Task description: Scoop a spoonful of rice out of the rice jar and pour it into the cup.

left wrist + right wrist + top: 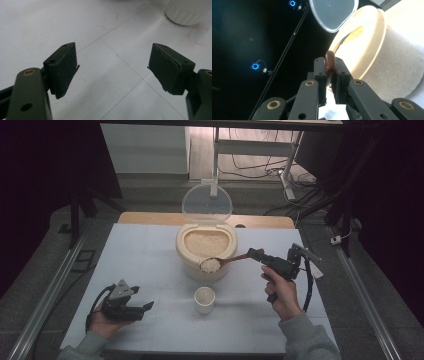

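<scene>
Meanwhile, the right gripper (256, 254) clamps a wooden spoon (223, 262), its rice-heaped bowl over the rice container's (187, 257) near rim, above the cup (204, 299). Well apart, the left gripper (148, 306) rests on the table (145, 255), jaws wide and empty.

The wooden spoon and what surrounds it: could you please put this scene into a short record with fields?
spoon: wooden spoon, bowl heaped with rice, over the near rim of the container
right gripper: right gripper shut on the spoon handle
left gripper: left gripper open, nothing between the jaws, low over the table
container: cream rice container, clear lid standing open
cup: small white cup in front of the container, contents not visible
</scene>
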Available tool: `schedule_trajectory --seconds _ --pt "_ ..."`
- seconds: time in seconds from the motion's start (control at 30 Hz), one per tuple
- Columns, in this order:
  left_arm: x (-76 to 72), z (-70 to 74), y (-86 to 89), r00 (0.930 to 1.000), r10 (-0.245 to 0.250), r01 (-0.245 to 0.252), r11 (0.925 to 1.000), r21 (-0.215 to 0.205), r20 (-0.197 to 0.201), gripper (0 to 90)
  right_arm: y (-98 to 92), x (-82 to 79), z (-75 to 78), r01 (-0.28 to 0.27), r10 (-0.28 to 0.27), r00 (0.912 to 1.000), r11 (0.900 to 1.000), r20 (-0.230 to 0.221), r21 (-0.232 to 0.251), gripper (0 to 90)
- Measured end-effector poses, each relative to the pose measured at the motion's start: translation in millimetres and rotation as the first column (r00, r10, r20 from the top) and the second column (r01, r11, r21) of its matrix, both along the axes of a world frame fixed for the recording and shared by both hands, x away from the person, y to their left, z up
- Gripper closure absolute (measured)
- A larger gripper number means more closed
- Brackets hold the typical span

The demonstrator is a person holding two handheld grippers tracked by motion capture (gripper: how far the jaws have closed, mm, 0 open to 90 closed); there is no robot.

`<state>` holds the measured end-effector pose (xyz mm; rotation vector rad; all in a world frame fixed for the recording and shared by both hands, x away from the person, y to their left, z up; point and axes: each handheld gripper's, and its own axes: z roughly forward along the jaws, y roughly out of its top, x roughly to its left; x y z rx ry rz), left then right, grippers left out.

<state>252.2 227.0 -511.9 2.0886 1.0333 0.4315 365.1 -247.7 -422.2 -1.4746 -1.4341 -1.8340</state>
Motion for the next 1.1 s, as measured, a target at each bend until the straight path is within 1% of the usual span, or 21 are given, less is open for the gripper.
schedule_trajectory --seconds 0.17,0.37,0.53,0.87,0.97,1.1 --pt "-0.1 0.0 -0.2 1.0 -0.001 0.001 1.0 0.001 -0.001 22.8 1.3 -5.3 -5.0 -0.022 0.022 0.9998 1.0 -0.003 -0.007 82.8" --pt "0.1 -0.2 -0.5 1.0 -0.002 0.002 1.0 0.002 -0.001 22.8 -0.4 -8.4 -15.0 -0.035 0.034 0.9992 0.999 -0.021 -0.026 82.7" --pt "0.3 -0.4 -0.7 1.0 -0.002 0.002 1.0 0.003 -0.002 22.8 -1.2 -9.6 -22.8 -0.036 0.034 0.9987 0.998 -0.037 -0.055 82.7" --pt "0.3 -0.5 -0.6 1.0 -0.002 0.002 1.0 0.004 -0.003 22.8 3.5 -10.3 -36.3 -0.058 0.054 0.9974 0.993 -0.048 -0.106 82.8" --pt "0.3 -0.6 -0.7 1.0 -0.003 0.003 1.0 0.005 -0.003 22.8 6.2 -10.1 -38.6 -0.062 0.057 0.9974 0.99 -0.043 -0.13 82.8" --pt "0.4 -0.6 -0.8 1.0 -0.003 0.003 1.0 0.004 -0.003 22.8 9.0 -10.3 -38.7 -0.066 0.063 0.9977 0.984 -0.023 -0.165 82.8"
